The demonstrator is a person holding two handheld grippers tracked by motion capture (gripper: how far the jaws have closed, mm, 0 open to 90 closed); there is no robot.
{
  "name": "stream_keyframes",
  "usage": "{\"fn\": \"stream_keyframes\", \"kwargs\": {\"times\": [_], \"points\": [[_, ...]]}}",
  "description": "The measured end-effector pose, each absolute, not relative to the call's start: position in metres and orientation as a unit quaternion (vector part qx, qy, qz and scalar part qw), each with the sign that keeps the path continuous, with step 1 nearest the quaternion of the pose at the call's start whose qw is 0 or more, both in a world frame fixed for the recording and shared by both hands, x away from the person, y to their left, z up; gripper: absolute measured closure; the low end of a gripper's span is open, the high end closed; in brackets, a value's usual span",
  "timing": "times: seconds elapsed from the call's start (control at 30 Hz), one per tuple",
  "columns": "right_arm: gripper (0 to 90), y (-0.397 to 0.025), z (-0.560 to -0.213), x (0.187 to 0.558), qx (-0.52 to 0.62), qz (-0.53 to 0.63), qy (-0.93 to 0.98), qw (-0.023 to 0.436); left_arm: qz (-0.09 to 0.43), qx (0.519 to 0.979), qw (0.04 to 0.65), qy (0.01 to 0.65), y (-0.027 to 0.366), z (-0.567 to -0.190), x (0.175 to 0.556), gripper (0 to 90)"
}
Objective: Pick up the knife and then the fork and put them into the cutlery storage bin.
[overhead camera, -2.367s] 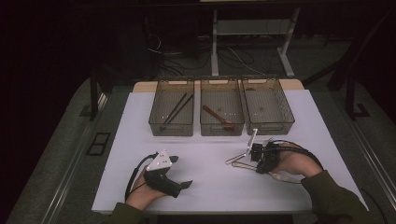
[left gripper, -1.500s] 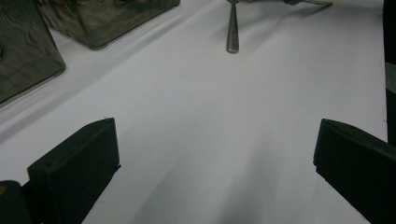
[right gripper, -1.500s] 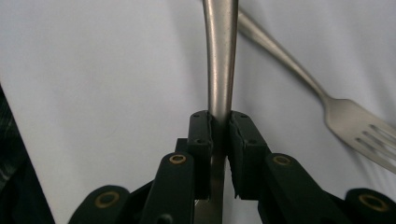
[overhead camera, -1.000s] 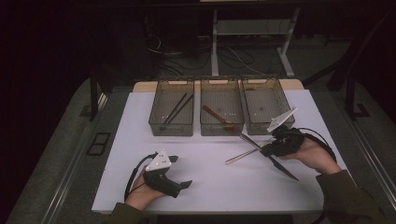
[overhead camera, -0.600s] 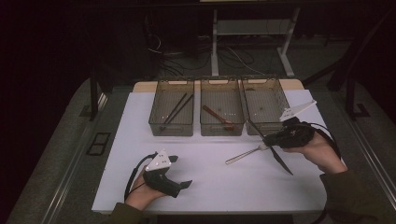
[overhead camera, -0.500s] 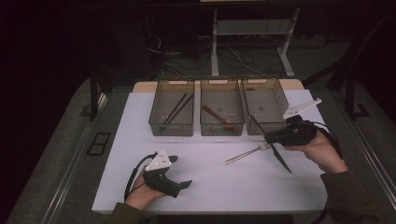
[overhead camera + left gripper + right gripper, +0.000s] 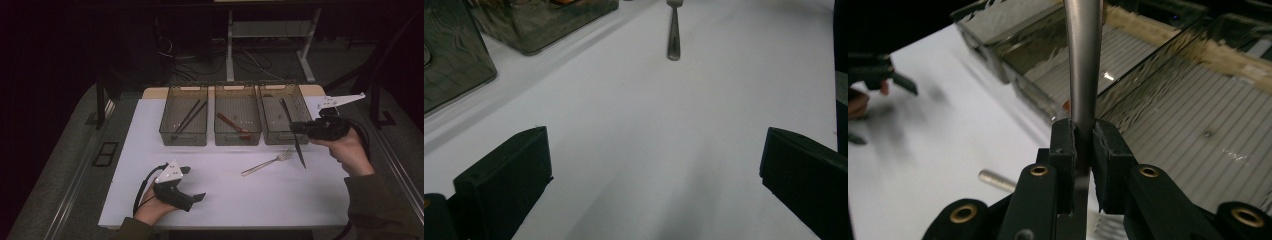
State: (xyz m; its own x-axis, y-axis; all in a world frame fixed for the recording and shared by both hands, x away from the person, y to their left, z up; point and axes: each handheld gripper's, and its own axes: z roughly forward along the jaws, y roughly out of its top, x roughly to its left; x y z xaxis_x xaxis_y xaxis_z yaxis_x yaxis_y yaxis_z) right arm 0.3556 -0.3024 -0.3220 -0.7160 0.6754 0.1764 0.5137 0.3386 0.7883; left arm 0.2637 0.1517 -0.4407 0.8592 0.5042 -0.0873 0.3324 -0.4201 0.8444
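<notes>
- Your right tongs are clamped on the knife, held at the near edge of the right-hand bin.
- Its long axis runs front to back, far end over that bin.
- Your left tongs rest open on the table, holding nothing.

I see a fork lying loose on the white counter. Behind it, the left bin holds dark chopsticks, and the middle bin holds a reddish-brown spoon.
</notes>
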Motion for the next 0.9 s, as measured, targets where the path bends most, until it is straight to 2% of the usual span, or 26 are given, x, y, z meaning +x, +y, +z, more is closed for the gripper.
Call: {"fn": "stream_keyframes", "kwargs": {"times": [0.73, 0.9], "points": [[79.2, -0.303, -0.278, 0.429, 0.414, 0.428, 0.786, 0.165, 0.085, 0.837, 0.480, 0.251, 0.152, -0.441, 0.264, 0.0], [79.2, -0.304, -0.278, 0.451, 0.427, 0.410, 0.785, 0.183, 0.085, 0.835, 0.482, 0.251, 0.152, -0.441, 0.265, 0.0]]}}
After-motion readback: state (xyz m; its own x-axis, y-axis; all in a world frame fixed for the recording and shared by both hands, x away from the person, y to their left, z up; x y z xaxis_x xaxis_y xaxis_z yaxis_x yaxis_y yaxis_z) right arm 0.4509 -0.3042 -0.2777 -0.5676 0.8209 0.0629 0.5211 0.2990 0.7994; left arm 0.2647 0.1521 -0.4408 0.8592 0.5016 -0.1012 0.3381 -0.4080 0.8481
